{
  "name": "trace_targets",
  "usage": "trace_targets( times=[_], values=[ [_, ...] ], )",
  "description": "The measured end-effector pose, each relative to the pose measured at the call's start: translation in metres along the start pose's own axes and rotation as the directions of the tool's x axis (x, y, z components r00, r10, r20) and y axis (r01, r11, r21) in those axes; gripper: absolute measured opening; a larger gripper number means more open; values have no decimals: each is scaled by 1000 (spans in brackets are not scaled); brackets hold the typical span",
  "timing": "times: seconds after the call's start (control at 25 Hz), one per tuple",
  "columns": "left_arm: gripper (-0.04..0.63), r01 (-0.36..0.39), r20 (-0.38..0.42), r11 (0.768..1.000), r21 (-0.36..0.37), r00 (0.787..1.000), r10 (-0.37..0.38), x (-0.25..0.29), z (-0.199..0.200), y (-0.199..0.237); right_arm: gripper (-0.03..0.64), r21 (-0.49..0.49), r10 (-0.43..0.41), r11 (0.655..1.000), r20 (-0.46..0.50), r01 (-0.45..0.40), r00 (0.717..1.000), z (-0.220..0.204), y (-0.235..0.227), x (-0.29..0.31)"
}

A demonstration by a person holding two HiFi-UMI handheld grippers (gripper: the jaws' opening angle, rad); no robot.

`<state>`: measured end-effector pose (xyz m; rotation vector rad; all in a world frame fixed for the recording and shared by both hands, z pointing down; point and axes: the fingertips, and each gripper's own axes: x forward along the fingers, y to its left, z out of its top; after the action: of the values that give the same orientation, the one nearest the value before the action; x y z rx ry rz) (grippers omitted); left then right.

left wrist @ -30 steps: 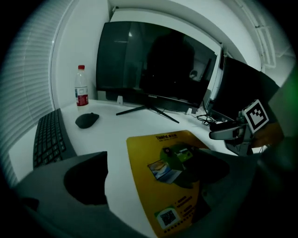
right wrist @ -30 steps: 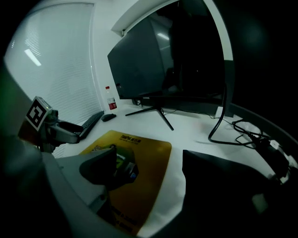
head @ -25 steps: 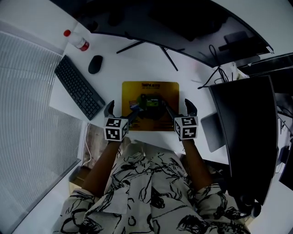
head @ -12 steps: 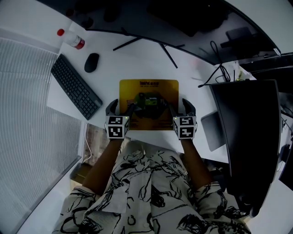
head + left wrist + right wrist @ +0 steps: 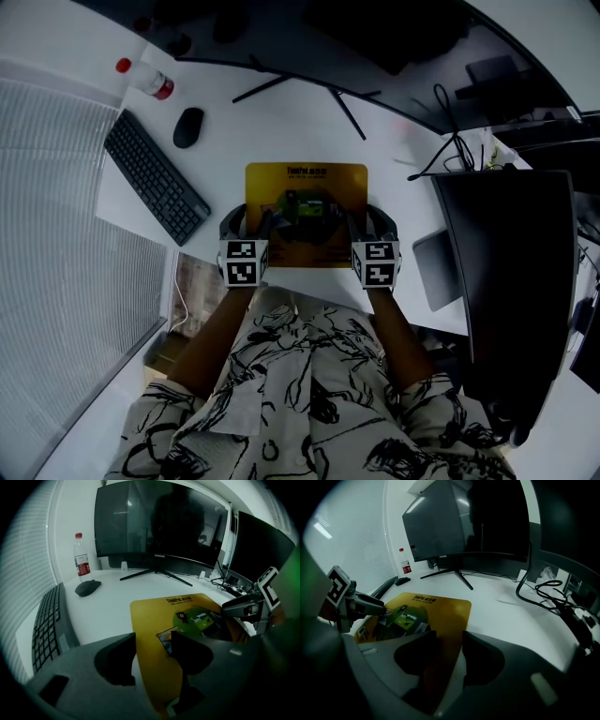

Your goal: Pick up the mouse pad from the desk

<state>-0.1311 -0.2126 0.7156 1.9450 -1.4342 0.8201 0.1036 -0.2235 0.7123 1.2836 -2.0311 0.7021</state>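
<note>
The left gripper (image 5: 248, 223) and right gripper (image 5: 368, 223) are held angled down at the near corners of the mouse pad (image 5: 307, 180). Both jaw pairs are being closed astride its edges.

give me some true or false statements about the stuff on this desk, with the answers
1. The mouse pad is yellow. True.
2. The mouse sits on the mouse pad. False: the mouse lies on the bare desk, near the keyboard.
3. The bottle has a red cap. True.
4. The keyboard lies to the right of the mouse pad. False: in the head view it lies to the pad's left.
5. The big monitor shows a bright picture. False: its screen is dark.
</note>
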Motion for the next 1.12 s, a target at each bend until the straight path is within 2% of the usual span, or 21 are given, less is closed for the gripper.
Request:
trace_targets(
  times=[0.12, 0.36, 0.52, 0.56, 0.64, 0.88, 1.12],
  values=[
    [230, -10, 3, 1000, -4, 1000, 10, 0, -2, 0, 183, 11, -8, 1000, -3, 8, 1000, 0, 1, 0],
    [162, 3, -22, 1000, -1, 1000, -3, -1, -2, -9, 160, 6, -8, 1000, -13, 8, 1000, 0, 3, 0],
    [95, 33, -27, 999, 18, 999, -33, -1, 1, -20, 95, -8, 12, 1000, -30, -13, 999, -1, 10, 1],
    [87, 38, -29, 999, 24, 999, -37, -1, 1, -21, 68, -11, 16, 1000, -31, -17, 999, -1, 13, 1],
    [83, 50, -28, 999, 16, 998, -50, -1, 1, -21, 61, -20, 15, 1000, -35, -16, 999, -1, 15, 1],
    [83, 92, 29, 995, -31, 995, -91, -11, 7, -21, 64, 33, 45, 998, 2, -45, 999, 6, 17, -7],
    [75, 104, 97, 995, 0, 990, -104, -22, 28, -22, 64, 29, 49, 998, 101, -52, 994, 30, 22, -24]
  ],
)
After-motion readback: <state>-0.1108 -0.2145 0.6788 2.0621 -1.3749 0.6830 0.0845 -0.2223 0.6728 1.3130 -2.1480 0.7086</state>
